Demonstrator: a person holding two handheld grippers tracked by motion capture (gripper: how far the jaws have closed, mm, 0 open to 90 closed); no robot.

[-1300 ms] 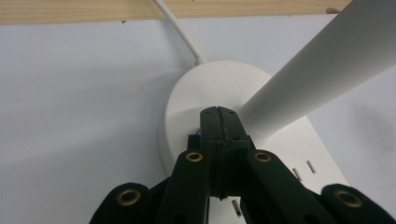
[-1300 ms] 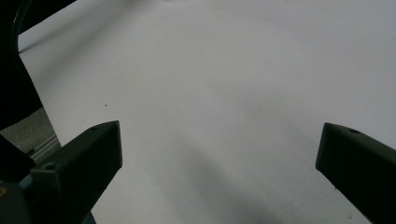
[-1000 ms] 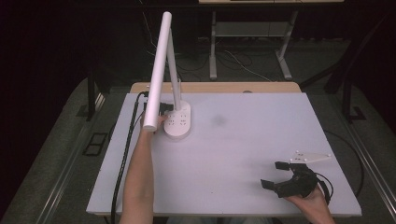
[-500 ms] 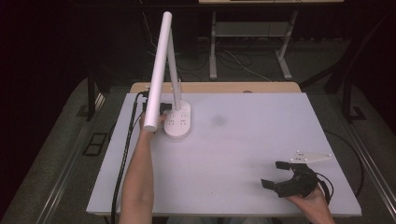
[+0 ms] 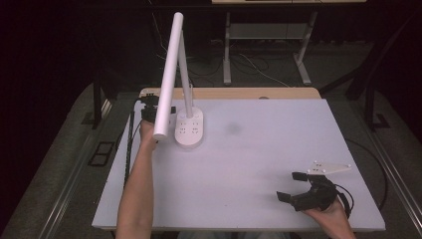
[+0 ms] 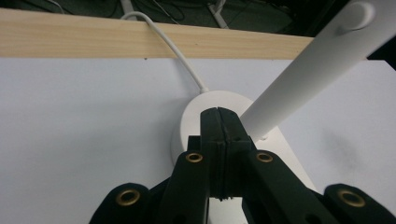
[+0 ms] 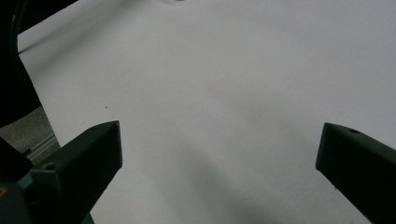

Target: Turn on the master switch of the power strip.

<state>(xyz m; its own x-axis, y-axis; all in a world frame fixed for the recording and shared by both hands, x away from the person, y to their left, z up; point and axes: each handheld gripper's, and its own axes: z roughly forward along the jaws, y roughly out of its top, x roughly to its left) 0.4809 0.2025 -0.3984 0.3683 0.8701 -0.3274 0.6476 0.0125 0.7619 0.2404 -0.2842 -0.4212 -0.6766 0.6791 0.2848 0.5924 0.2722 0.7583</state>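
On table (image 5: 259, 164): white desk lamp (image 5: 189, 128), long tubular head; left gripper (image 6: 218, 116) fingers closed, right gripper (image 5: 292, 188) fingers open.

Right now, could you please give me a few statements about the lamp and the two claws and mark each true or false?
1. The left claw has its jaws pressed together with nothing between them. True.
2. The right claw is shut. False: its jaws stand wide apart over the bare table.
3. The lamp stands near the table's far left corner. True.
4. The lamp's base lies on its side. False: it sits flat on the table.
5. A white cord leaves the base toward the wooden edge. True.
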